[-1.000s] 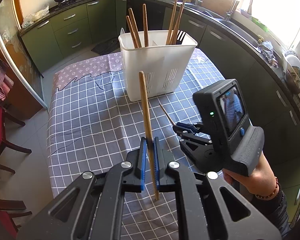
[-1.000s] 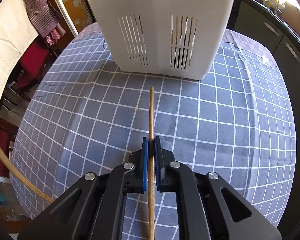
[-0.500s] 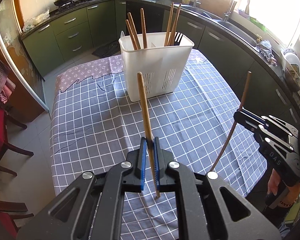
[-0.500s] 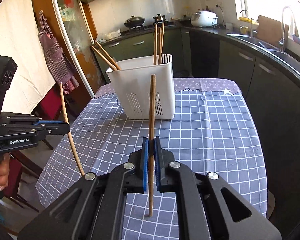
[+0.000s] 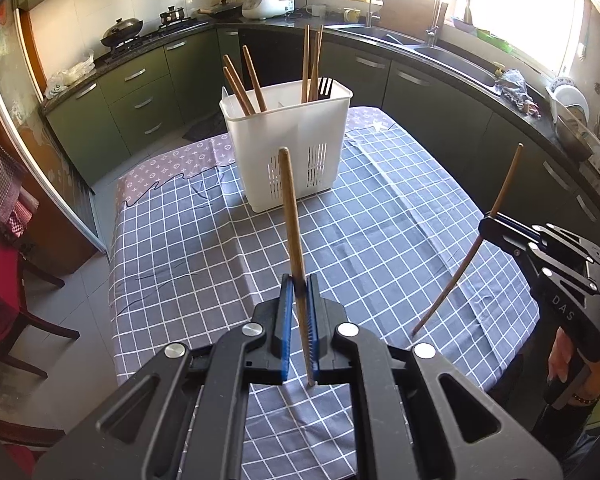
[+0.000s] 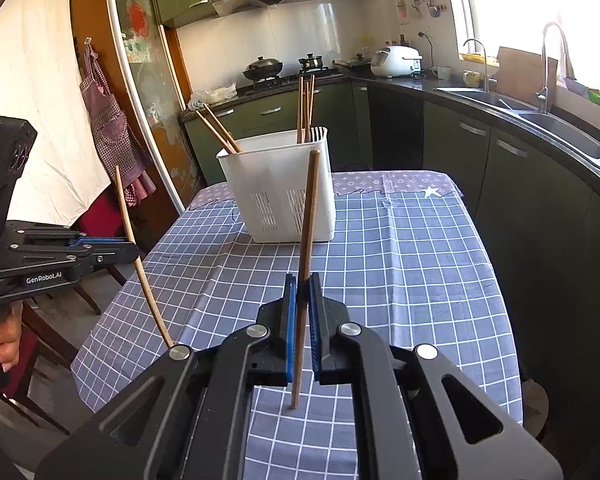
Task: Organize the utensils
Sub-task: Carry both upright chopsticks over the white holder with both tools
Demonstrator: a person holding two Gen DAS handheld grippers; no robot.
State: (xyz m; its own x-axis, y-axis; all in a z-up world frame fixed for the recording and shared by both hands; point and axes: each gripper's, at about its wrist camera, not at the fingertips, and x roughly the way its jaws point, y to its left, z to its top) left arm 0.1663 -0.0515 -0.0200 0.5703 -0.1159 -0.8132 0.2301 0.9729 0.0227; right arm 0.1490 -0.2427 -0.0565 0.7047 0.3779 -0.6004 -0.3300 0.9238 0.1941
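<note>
A wooden chopstick [image 5: 293,248] is clamped between the blue pads of the left gripper [image 5: 299,300], with its thick end raised ahead of the jaws and its thin tip projecting back beneath them. A second chopstick [image 6: 306,264] is pinched in the same manner by the right gripper [image 6: 303,300], held nearly upright between closed jaws. Straight ahead of both grippers, well apart from them, a white slotted utensil holder [image 5: 288,148] is seen standing on the checked tablecloth [image 5: 400,232]. Several chopsticks [image 5: 244,84] are leaned in its left compartment, while more chopsticks and a black fork [image 5: 324,87] are stood in its right one. From the left wrist view, the right gripper is found off to the right, level with the table's edge, its chopstick slanted upward. From the right wrist view, the left gripper is placed off to the left, beyond the table's side, gripped by a hand [image 6: 4,332]. Green kitchen cabinets [image 5: 140,92] are ranged beyond the holder.
</note>
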